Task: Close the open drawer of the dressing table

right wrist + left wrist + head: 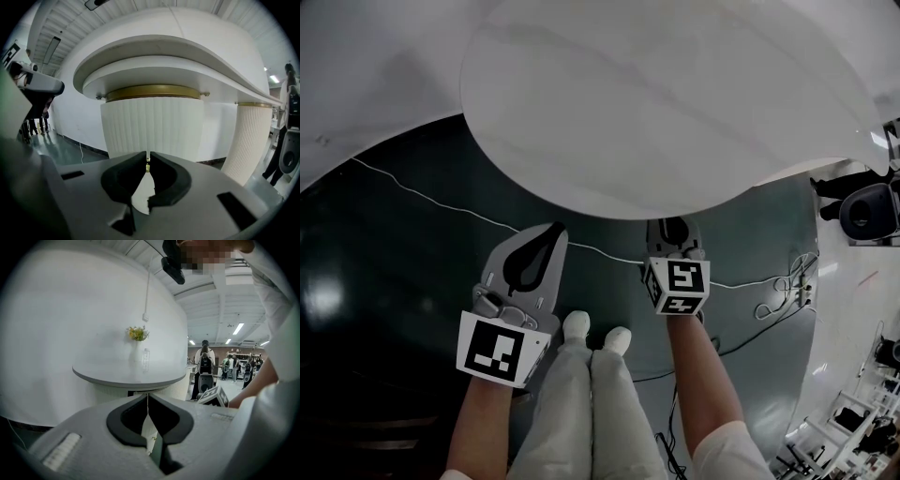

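Note:
The dressing table has a white rounded top (pixel 656 103) that fills the upper head view. From below, the right gripper view shows its ribbed white body (pixel 152 122) under a gold band (pixel 152 91). I cannot make out an open drawer front in any view. My left gripper (pixel 546 232) is shut on nothing, below the table's edge over the dark floor; in its own view the left gripper (pixel 147 397) points at the tabletop (pixel 126 373). My right gripper (pixel 675 226) is shut and empty, its tips at the table's edge; in its own view the right gripper (pixel 147 161) faces the ribbed body.
A small vase of yellow flowers (pixel 137 333) stands on the tabletop. A ribbed white leg (pixel 246 140) stands to the right. White cables (pixel 412 192) run over the dark floor (pixel 384 281). My legs and shoes (pixel 595 333) are between the grippers. People stand far off (pixel 205 359).

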A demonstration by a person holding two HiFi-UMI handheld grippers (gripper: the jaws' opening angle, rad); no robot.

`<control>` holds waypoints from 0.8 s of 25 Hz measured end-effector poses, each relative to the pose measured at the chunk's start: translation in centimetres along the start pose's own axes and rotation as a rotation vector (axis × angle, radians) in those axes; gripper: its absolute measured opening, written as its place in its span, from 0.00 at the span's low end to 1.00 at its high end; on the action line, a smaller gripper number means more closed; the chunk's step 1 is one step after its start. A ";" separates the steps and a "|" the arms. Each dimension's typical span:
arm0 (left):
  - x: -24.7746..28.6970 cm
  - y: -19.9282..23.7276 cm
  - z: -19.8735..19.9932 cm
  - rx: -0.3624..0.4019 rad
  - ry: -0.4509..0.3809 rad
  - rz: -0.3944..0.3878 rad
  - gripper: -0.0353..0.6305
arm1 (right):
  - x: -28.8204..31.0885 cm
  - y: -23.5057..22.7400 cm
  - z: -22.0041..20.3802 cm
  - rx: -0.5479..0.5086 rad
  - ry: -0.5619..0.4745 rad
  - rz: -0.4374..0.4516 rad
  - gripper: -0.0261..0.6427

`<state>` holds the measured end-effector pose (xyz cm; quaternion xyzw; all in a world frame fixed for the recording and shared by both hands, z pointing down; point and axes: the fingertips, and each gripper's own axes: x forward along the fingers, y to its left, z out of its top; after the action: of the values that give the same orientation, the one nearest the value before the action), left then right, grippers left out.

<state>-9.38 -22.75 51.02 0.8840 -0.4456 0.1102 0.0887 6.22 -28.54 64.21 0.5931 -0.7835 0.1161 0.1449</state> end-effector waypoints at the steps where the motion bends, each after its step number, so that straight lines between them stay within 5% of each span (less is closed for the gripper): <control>1: -0.2 0.2 0.1 0.001 0.000 0.002 0.08 | 0.2 0.0 0.1 -0.001 -0.005 -0.002 0.07; 12: -1.4 0.9 -0.6 0.007 0.033 0.001 0.08 | 1.9 0.0 1.1 -0.018 -0.055 0.012 0.07; 20: -0.6 0.2 -0.2 0.015 0.016 0.003 0.08 | 1.4 0.1 1.2 -0.126 -0.004 0.006 0.03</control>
<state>-9.91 -22.34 51.05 0.8830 -0.4454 0.1208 0.0852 5.62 -30.21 63.61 0.5807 -0.7912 0.0657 0.1802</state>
